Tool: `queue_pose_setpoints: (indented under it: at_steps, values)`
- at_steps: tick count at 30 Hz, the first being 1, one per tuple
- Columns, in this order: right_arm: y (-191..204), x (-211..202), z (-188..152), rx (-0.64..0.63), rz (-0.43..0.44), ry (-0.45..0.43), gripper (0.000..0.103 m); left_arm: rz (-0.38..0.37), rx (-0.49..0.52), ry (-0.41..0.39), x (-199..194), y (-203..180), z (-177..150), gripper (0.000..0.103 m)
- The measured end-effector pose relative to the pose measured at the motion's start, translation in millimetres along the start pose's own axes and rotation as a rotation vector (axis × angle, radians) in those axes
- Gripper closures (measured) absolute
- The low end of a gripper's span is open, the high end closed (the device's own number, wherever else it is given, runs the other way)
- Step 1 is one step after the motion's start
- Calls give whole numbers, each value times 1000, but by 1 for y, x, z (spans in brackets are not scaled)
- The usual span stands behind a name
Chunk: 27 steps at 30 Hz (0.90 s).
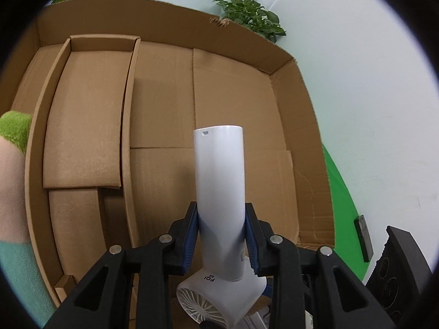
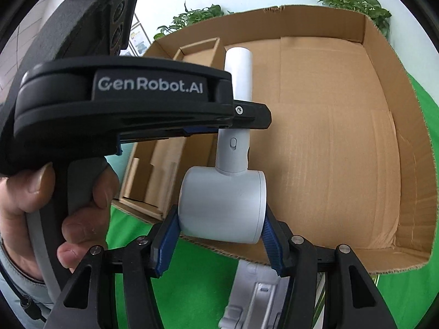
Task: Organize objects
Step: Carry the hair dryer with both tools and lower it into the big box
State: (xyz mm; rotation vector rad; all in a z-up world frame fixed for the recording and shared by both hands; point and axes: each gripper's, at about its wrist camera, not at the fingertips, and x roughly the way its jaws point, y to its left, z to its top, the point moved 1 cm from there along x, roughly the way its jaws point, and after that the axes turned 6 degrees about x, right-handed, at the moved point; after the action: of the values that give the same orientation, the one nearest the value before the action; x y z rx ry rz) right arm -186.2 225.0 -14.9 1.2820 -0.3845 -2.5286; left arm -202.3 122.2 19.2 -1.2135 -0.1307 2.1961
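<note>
A white handheld fan (image 2: 223,203) hangs above an open cardboard box (image 2: 329,142), its handle clenched by the left hand-held gripper (image 1: 221,235), its head by the right hand-held gripper (image 2: 219,233). Potted plants (image 1: 247,13) stand beyond; green desk (image 2: 192,274) below.

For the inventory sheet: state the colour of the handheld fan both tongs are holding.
White all over: the handheld fan. It shows best in the right wrist view.

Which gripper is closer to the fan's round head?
Right. The right gripper clamps the fan's round head itself; the left gripper clamps the handle, farther up from the head.
</note>
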Motion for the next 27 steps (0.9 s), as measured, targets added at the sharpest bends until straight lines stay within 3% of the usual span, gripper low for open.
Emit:
queue_pose_setpoints:
  at_steps: [5, 13, 17, 22, 27]
  values:
    - [-6, 17, 3, 22, -12, 25, 50, 32, 26, 19, 16, 2, 0, 73]
    - [3, 24, 7, 25, -12, 26, 50, 86, 60, 34, 7, 4, -1, 72]
    - [8, 24, 9, 44, -12, 28, 50, 88, 46, -25, -17, 12, 0, 71]
    - [16, 22, 13, 46, -32, 26, 49, 151, 67, -124, -60, 16, -11, 70]
    - [23, 23, 16, 58, -4, 56, 42, 227, 90, -133, -75, 28, -41, 70]
